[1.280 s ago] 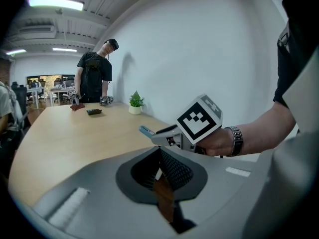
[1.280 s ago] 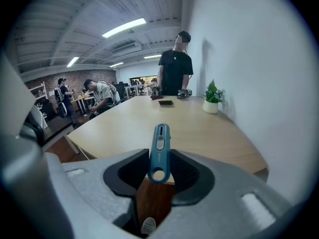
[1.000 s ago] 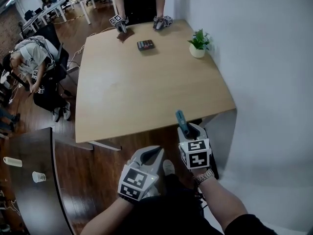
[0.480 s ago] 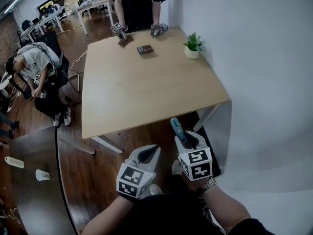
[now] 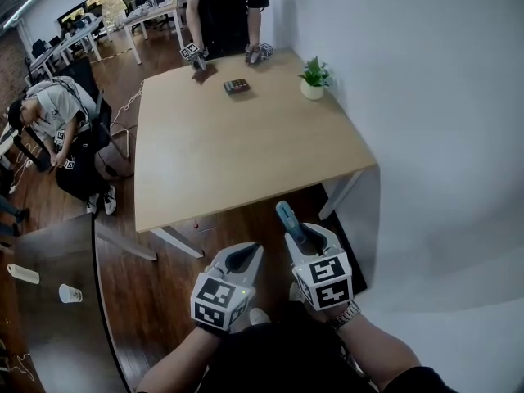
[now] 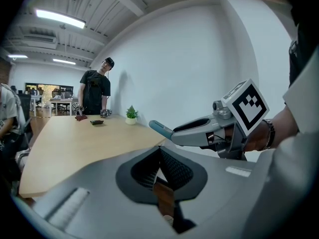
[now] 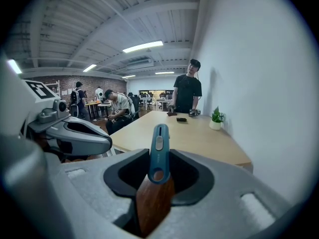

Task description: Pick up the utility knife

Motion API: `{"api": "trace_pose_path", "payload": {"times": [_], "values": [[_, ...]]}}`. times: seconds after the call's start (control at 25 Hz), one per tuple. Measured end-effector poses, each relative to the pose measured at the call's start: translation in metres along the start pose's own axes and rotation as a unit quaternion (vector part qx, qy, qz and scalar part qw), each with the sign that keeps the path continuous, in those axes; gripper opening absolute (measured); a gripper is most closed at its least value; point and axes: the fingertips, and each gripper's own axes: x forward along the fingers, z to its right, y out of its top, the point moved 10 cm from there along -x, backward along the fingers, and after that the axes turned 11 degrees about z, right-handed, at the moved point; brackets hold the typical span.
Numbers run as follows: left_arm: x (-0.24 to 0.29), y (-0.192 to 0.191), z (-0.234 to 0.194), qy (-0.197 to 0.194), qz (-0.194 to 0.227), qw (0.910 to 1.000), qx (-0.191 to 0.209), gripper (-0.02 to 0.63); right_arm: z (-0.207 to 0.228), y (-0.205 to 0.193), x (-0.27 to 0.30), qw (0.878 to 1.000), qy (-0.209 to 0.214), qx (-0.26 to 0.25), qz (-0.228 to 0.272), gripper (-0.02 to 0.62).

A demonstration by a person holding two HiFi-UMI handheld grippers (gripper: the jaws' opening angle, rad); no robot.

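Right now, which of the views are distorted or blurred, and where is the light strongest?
Head view: sharp and evenly lit, but the wide lens bows the table edges. Left gripper view: strong fisheye with black corners; the ceiling light is the brightest spot. Right gripper view: the same fisheye; the utility knife is in focus.

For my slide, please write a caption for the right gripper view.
Right tool shut on a blue utility knife, the wooden table ahead.
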Motion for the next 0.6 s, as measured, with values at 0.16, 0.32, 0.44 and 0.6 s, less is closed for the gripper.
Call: {"api": "trace_pose_path", "payload": {"times": [0.16,0.32,0.44,0.6], "values": [[0.003,0.002,0.003,-0.002,-0.002,1.0000,-0.005,0.017,0.002,-0.001,-0.004,1.000,0.000,-0.001,0.001,0.120],[0.007,0.004,0.005,-0.006,-0.002,1.0000,0.000,0.017,0.005,-0.001,-0.006,1.000,0.000,0.000,0.000,0.120],[0.009,0.006,0.006,-0.006,-0.004,1.0000,0.000,0.017,0.007,-0.001,-0.007,1.000,0.001,0.000,-0.001,0.120],[0.012,0.005,0.006,-0.007,-0.005,1.0000,0.000,0.017,0.009,0.000,-0.006,1.000,0.003,0.001,0.000,0.120]]}}
